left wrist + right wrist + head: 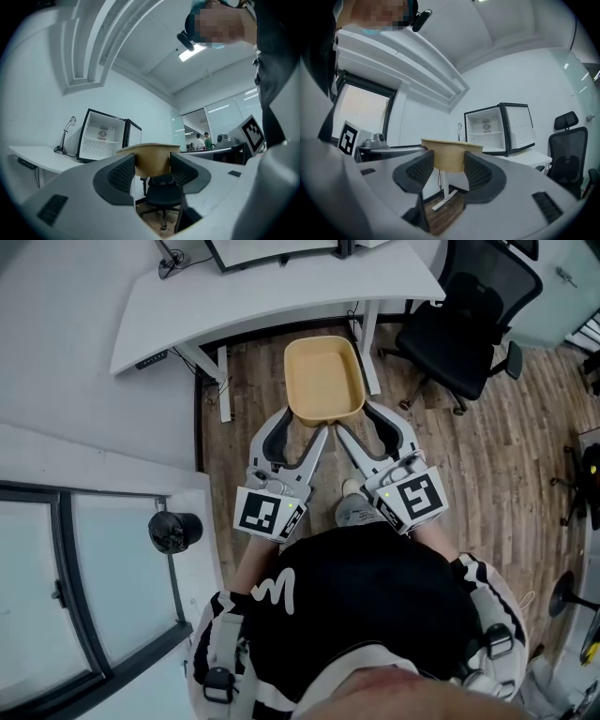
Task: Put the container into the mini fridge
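Both claws are clamped on the same thing here. The left gripper (305, 427) has its jaws pinched on the near-left edge of the container (323, 381), and the right gripper (359, 425) does the same on the near-right. Each gripper view shows the tan wall squeezed between the ribbed pads. The container is up in the air in front of the person, over the wood floor (487, 456) and roughly level. It's empty as far as I can see, just a bare tan bottom. Progress-wise I'd call it about halfway: it's picked up and held, but not in the fridge (497, 129) yet. The fridge sits on the white desk (534, 157) well ahead with its door swung open. It's white inside, with one shelf and nothing on it that I can make out, so there looks to be room. What's left, I reckon, is to close the gap, slide the container in on the shelf or the bottom, and let go. A black chair (469, 324) stands off to the right, looks out of the way.
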`<control>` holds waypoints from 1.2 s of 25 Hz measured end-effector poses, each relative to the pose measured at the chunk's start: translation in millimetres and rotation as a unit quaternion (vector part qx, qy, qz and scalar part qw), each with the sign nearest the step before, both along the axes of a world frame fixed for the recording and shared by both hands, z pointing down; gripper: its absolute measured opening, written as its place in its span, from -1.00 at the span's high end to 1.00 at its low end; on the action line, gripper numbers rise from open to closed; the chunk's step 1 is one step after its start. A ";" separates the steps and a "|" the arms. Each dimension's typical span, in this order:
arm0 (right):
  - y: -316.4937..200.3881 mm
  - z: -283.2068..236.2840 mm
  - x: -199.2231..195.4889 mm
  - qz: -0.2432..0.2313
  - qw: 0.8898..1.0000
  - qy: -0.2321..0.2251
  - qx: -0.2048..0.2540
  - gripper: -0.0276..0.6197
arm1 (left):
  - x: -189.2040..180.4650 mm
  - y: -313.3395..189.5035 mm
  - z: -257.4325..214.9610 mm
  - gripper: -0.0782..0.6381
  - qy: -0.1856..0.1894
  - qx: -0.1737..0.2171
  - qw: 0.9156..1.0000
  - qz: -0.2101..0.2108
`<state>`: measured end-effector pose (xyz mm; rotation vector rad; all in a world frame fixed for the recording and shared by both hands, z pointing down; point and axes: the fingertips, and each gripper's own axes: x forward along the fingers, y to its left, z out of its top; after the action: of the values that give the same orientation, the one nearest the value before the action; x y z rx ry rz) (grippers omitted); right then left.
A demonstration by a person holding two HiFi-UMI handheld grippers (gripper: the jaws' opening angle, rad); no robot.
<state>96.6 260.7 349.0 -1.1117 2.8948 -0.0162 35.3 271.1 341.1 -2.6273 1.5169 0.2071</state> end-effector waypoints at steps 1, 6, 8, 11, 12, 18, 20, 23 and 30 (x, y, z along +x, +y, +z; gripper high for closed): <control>-6.9 -0.7 -0.7 0.000 1.000 -0.001 -0.001 0.27 | -0.8 -6.5 -0.6 0.11 0.000 0.000 1.000 -0.001; -40.0 -3.6 -2.3 -0.010 1.000 -0.005 0.002 0.27 | -2.1 -39.8 -4.3 0.11 -0.001 -0.001 1.000 -0.004; -51.7 -5.4 -1.6 -0.011 1.000 -0.006 0.003 0.27 | -1.3 -51.3 -6.4 0.11 -0.002 0.000 1.000 -0.006; -67.8 -6.8 -1.8 -0.013 1.000 -0.007 0.001 0.27 | -1.6 -66.7 -8.3 0.11 -0.002 0.000 1.000 -0.010; -73.0 -7.1 -1.4 -0.014 1.000 -0.007 0.001 0.27 | -1.3 -71.7 -8.7 0.11 -0.003 0.000 1.000 -0.011; -102.3 -11.6 1.1 -0.023 1.000 -0.010 0.002 0.27 | 1.2 -99.3 -12.9 0.11 -0.004 0.002 1.000 -0.021; -111.9 -13.4 2.7 -0.024 1.000 -0.008 0.001 0.27 | 2.7 -107.8 -13.3 0.12 -0.003 0.003 1.000 -0.025; -124.2 -13.6 6.7 -0.031 0.999 -0.008 0.003 0.27 | 6.9 -119.7 -14.2 0.12 -0.001 0.005 1.000 -0.030; -145.9 -11.1 20.0 -0.044 0.999 -0.004 0.004 0.27 | 20.5 -139.9 -11.6 0.12 0.005 0.010 0.999 -0.042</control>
<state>116.6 114.8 337.9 -0.9808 2.9318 -0.0106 55.7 131.1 329.4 -2.5448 1.6161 0.2259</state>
